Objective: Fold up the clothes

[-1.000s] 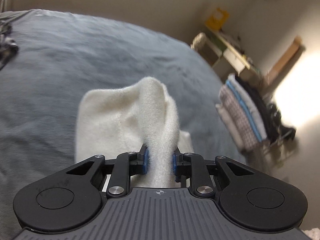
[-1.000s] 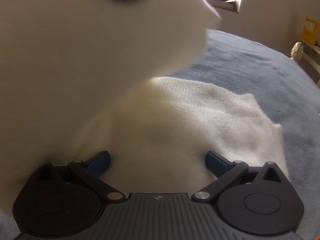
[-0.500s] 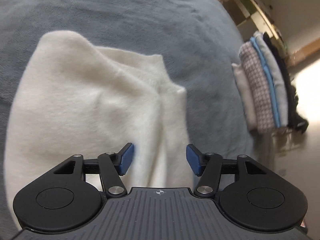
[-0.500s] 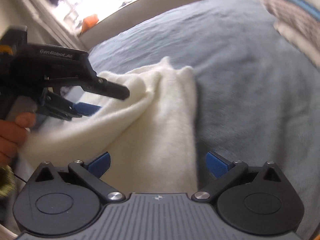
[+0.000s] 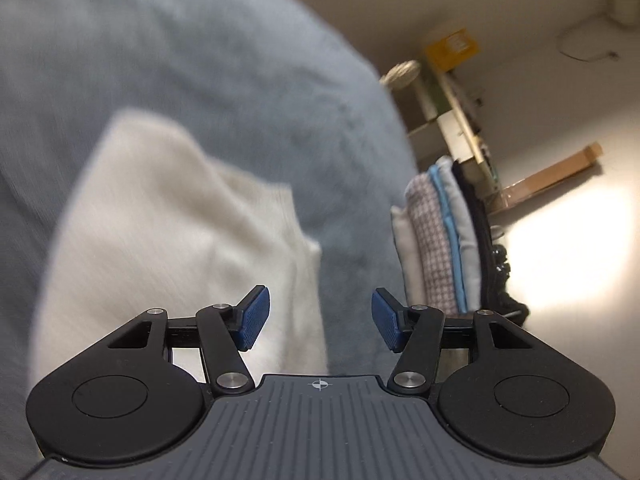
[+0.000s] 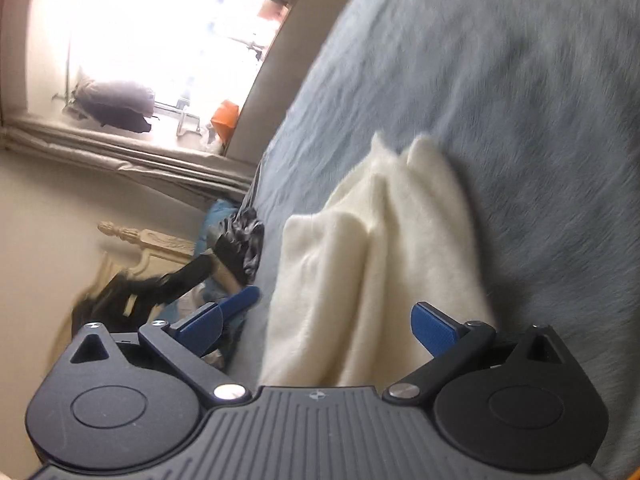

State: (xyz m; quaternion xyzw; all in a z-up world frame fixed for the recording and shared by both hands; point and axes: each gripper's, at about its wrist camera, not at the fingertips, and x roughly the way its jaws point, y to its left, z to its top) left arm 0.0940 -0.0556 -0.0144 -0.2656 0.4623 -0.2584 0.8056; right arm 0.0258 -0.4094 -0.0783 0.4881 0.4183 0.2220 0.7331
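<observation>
Lying on the grey-blue bed [image 5: 200,60], the cream knit garment [image 5: 172,232] sits at about nine o'clock of the left claw [image 5: 320,322] in the left wrist view, partly folded, with a thick ridge running down its middle. The left claw's jaws have just been opening; they stand apart now with nothing between them, the garment's edge just below and beside the left pad. The right claw [image 6: 334,322] is open too, its jaws spread wide over the near end of the same garment [image 6: 380,264], not pinching it. The fabric looks soft, fluffy and light, likely to sag and slump rather than hold a crease, so a hold on a doubled edge or corner should serve best. A stack of folded clothes [image 5: 440,240] stands at three o'clock.
</observation>
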